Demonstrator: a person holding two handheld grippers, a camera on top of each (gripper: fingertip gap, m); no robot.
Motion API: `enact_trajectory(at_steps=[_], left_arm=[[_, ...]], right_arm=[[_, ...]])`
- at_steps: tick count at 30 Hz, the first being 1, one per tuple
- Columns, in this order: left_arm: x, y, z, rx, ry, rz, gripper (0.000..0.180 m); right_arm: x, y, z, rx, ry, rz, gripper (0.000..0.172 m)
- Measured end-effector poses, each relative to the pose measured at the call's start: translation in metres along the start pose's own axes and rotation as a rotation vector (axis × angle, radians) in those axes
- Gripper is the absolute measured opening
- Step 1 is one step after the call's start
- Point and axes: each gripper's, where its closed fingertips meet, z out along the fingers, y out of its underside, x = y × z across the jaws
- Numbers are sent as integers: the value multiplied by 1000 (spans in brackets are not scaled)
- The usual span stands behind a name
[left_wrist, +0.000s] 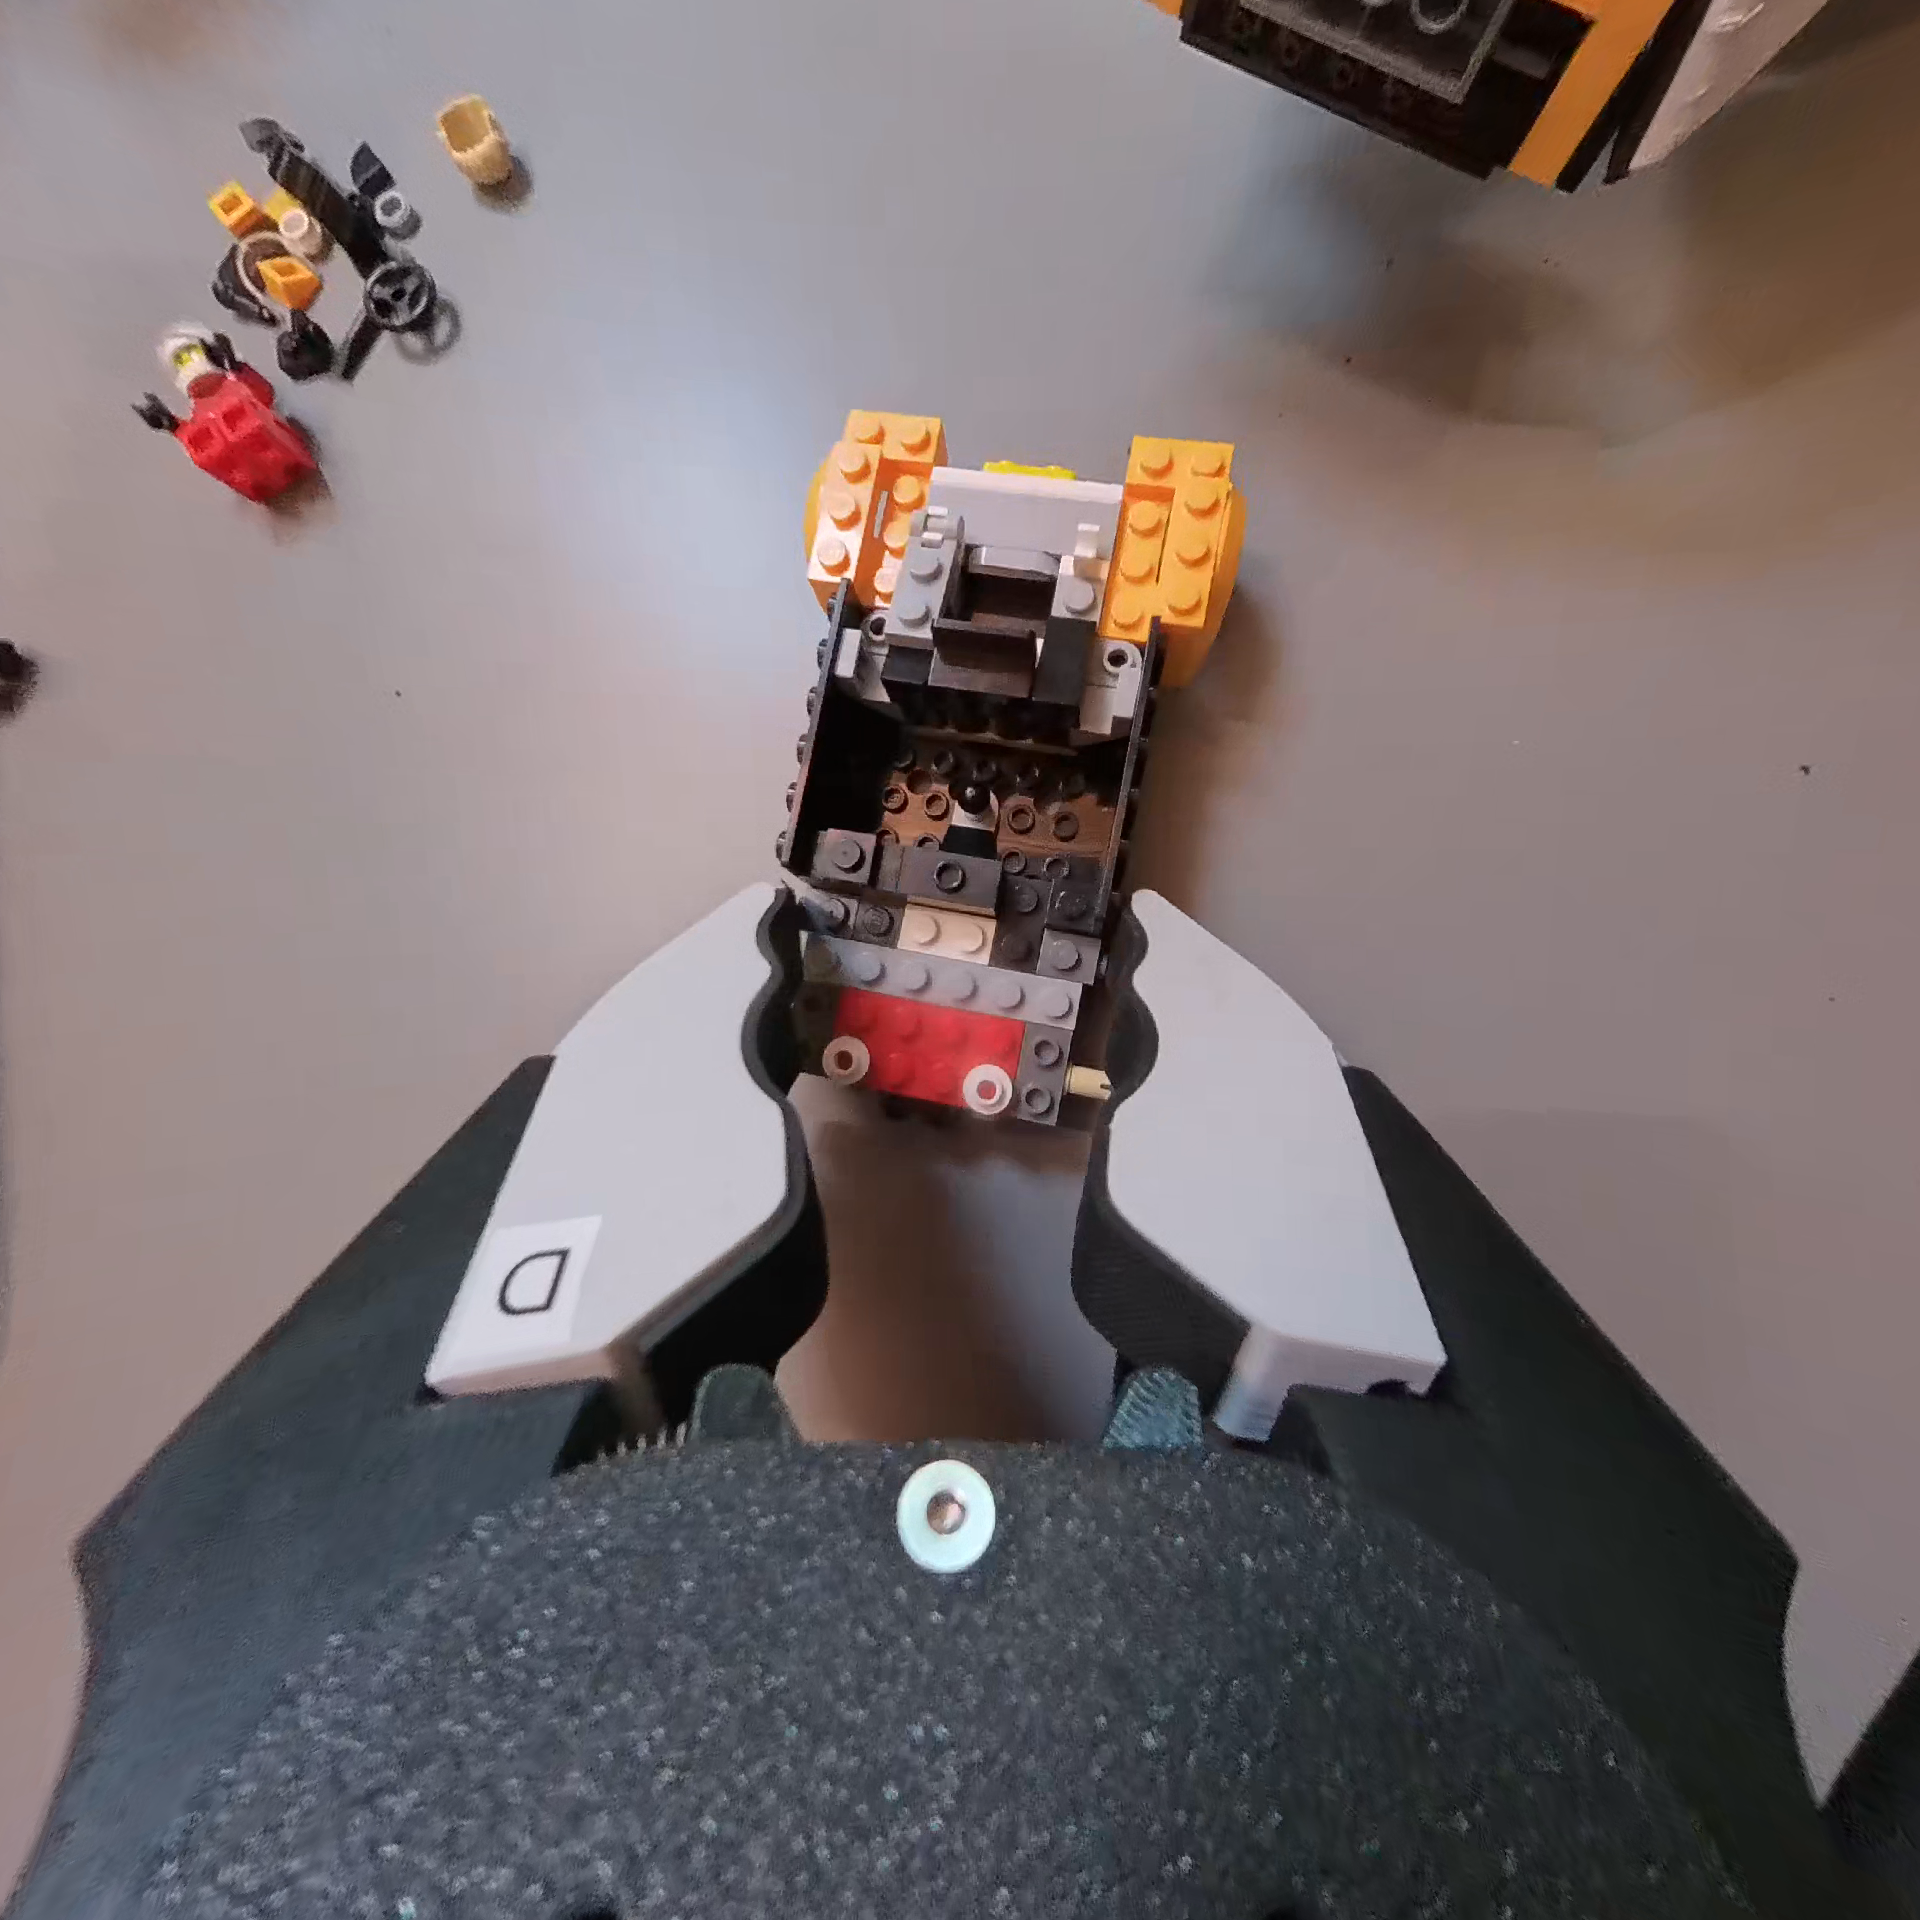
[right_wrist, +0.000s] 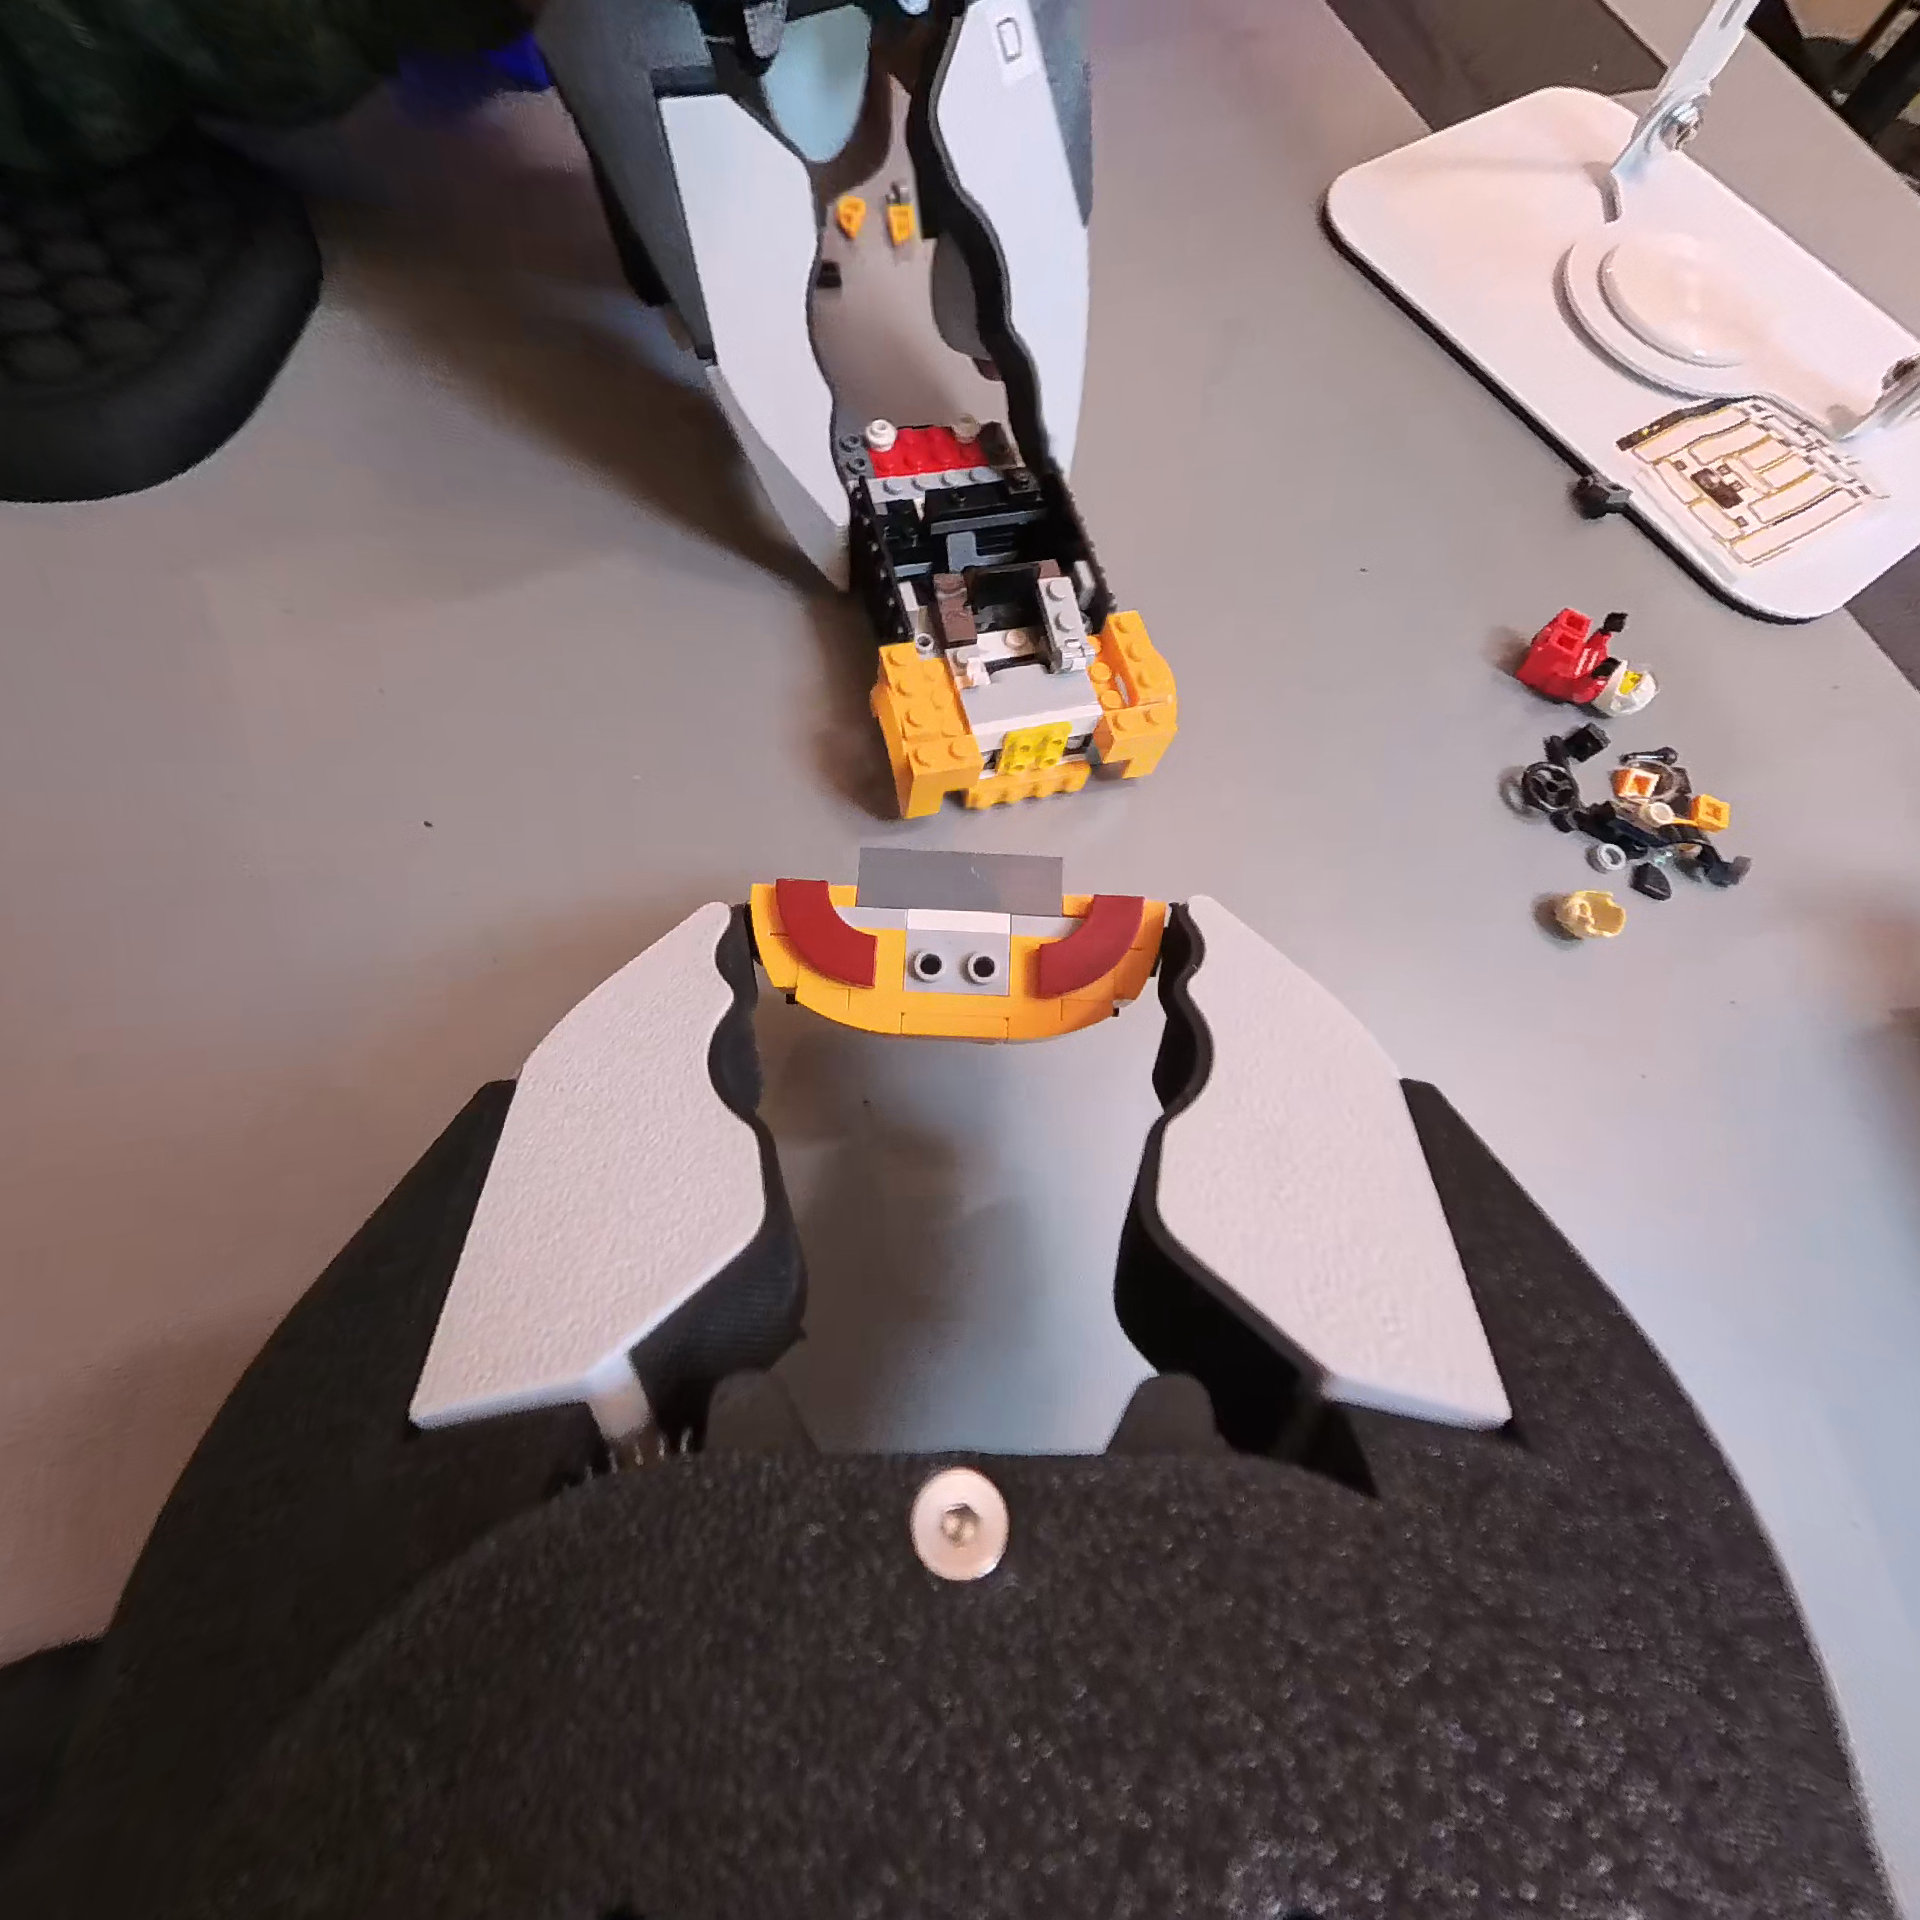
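Note:
A partly built brick car body, orange at the front, black in the middle and red at the rear, stands on the grey table. My left gripper is shut on its rear end, with a pad against each side; the right wrist view shows the same grip on the car. My right gripper is shut on a curved orange brick panel with two dark red arcs and a grey plate. It holds the panel just in front of the car's orange end. The panel's underside shows at the left wrist view's top right.
A heap of small loose parts, a red brick figure and a tan piece lie to the car's side, also in the left wrist view. A white stand base is at the far right. Two small orange parts lie behind the left gripper. The left gripper's tips are roughly 12 cm from the right gripper's. My right gripper's tips are some 12 cm from the tan piece. It turns up in the left wrist view as well.

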Motion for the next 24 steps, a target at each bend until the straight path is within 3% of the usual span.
enact_trajectory(at_steps=[6, 10, 17, 21, 24], left_arm=[[-19, -32, 9, 96, 16, 60, 56], [-32, -46, 25, 71, -1, 106, 56], [-58, -35, 32, -5, -40, 78, 56], [-64, -37, 26, 20, -96, 11, 76], [-65, -54, 3, 117, -161, -21, 78]], right_arm=[[5, 1, -4, 3, 14, -1, 75], [13, 1, -12, 25, 38, 25, 75], [17, 2, -16, 44, 49, 42, 75], [17, 6, -12, 33, 44, 46, 75], [16, 5, -12, 38, 51, 38, 75]])
